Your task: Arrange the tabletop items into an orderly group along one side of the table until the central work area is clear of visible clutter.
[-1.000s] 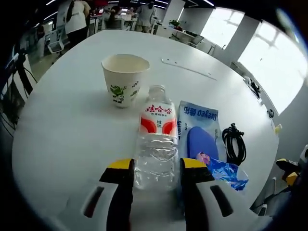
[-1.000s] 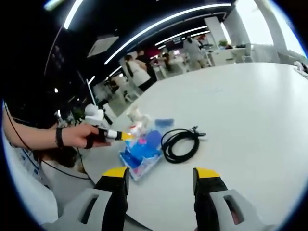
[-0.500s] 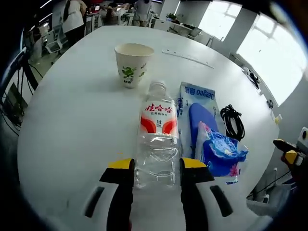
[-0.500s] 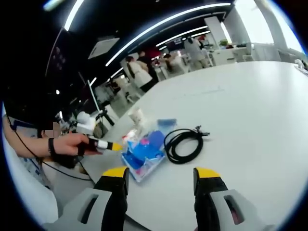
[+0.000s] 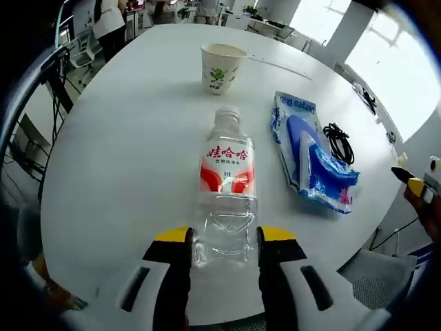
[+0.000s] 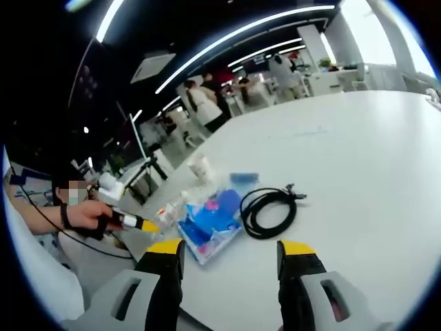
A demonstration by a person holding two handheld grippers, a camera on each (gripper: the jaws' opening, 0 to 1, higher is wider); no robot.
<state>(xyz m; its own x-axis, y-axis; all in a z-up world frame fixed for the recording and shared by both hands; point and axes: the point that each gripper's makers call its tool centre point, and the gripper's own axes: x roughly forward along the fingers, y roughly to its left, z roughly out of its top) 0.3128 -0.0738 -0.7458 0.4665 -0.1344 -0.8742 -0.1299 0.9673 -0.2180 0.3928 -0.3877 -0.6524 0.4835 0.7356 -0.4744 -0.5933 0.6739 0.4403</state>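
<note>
left gripper (image 5: 216,243) carried water bottle (image 5: 224,193) back from paper cup (image 5: 220,67) | blue packet (image 5: 311,160) now apart from bottle

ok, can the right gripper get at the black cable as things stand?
Probably yes. The right gripper is open and empty, and the black cable lies just ahead on bare table; only the blue packet sits beside it.

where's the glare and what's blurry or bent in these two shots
Left gripper view: windows at the upper right blow out to white, the round table bulges from fisheye, and the bottle label stays sharp. Right gripper view: ceiling light strips curve into arcs, the upper right is washed out, the people behind are soft, and the cable is fairly clear.
</note>
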